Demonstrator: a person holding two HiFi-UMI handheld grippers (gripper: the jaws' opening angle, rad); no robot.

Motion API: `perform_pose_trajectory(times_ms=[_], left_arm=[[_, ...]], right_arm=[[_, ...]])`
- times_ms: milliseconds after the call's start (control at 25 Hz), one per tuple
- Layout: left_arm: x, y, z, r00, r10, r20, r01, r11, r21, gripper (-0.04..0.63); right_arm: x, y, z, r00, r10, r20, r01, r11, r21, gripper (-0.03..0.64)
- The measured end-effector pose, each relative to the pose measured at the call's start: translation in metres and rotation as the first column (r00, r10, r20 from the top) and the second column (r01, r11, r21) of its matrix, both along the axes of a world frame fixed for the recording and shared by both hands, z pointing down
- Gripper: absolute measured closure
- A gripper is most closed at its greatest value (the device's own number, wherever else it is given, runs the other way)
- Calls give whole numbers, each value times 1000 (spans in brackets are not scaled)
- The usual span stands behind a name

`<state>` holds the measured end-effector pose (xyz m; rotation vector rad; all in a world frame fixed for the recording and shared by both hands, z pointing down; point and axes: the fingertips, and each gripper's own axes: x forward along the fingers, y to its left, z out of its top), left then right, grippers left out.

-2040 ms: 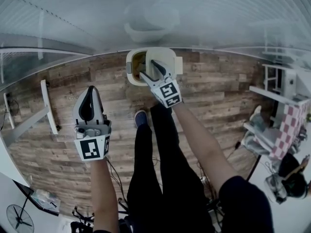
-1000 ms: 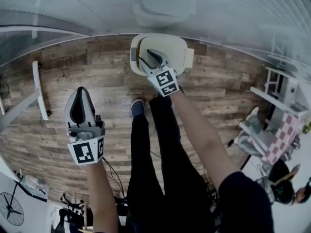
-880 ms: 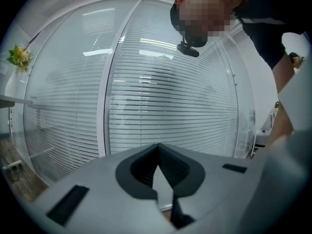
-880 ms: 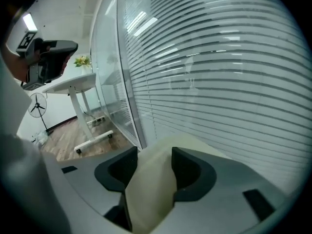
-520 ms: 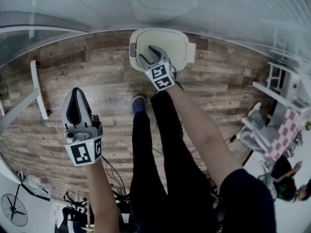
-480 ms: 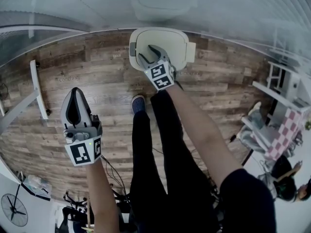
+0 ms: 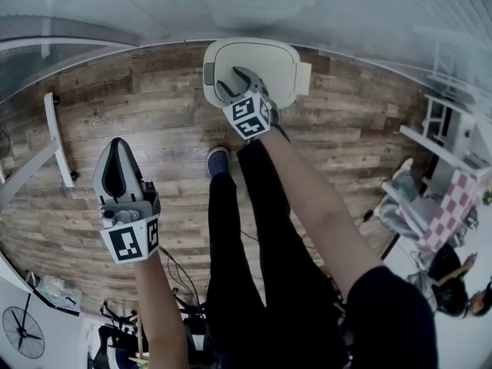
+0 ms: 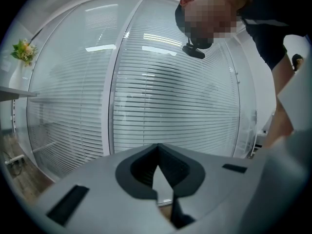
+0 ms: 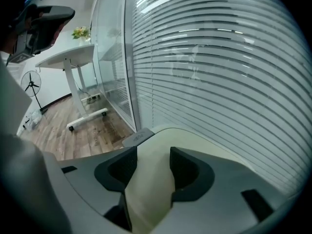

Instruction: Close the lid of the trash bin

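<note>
I'm looking along my right gripper [image 9: 153, 152] first. Its two dark grey jaws are standing apart and have just been opening. Between them the smooth cream plastic lid [image 9: 187, 139] of the trash bin is showing through, but the pads are not clamping it or anything else. From the head view, this right gripper [image 7: 231, 83] is tilting down over the near left part of the rounded rectangular lid [image 7: 265, 58]. Whether its tips are resting on the surface I cannot tell. The lid is lying flat and down on the bin, with a small grey tab [image 9: 137, 137] sitting at its edge. The bin is standing on the brown wood-plank floor [image 7: 346, 129], right against the glass wall with white horizontal blinds [image 9: 219, 72].

My left gripper [image 8: 157, 147] is pointing at those same blinds, with its jaw tips meeting and nothing between them. In the head view, that left gripper [image 7: 119, 148] is hovering well apart from the bin, out over bare planks on the left.

Below both tools I'm seeing my own black trouser legs [image 7: 254, 229] and a dark blue shoe [image 7: 217, 160]. Farther off, a white desk on castors [image 9: 73, 60] and a small black floor fan [image 9: 30, 87] are standing by the wall.
</note>
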<state>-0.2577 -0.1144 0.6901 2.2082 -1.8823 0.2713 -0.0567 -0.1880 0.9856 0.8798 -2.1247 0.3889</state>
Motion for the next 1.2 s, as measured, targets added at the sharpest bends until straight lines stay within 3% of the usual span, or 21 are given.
perform_pose_trajectory(times_ms=[400,680,920,1080,1200], left_arm=[[-2,0,1,1000,-9,4,9,1000,-5,589],[1,2,-4,1000,0,15,0,1000,-1,589],[14,8,-23,1000,25,13,-25,1000,-2,589],[22,14,-40,997,71,28,-71,997,-1,589],[26,23,-58,994,101,41,-101,995,-4,589]], right_arm=[[0,-1,-2,1000,8,5,-8,1000,-11,413],[2,1,-11,997,14,78,-11,999,-38,396],[34,2,-71,988,52,149,-59,997,39,391],[59,-4,-137,968,106,228,-132,986,99,388],[71,6,-186,956,96,278,-138,981,138,388]])
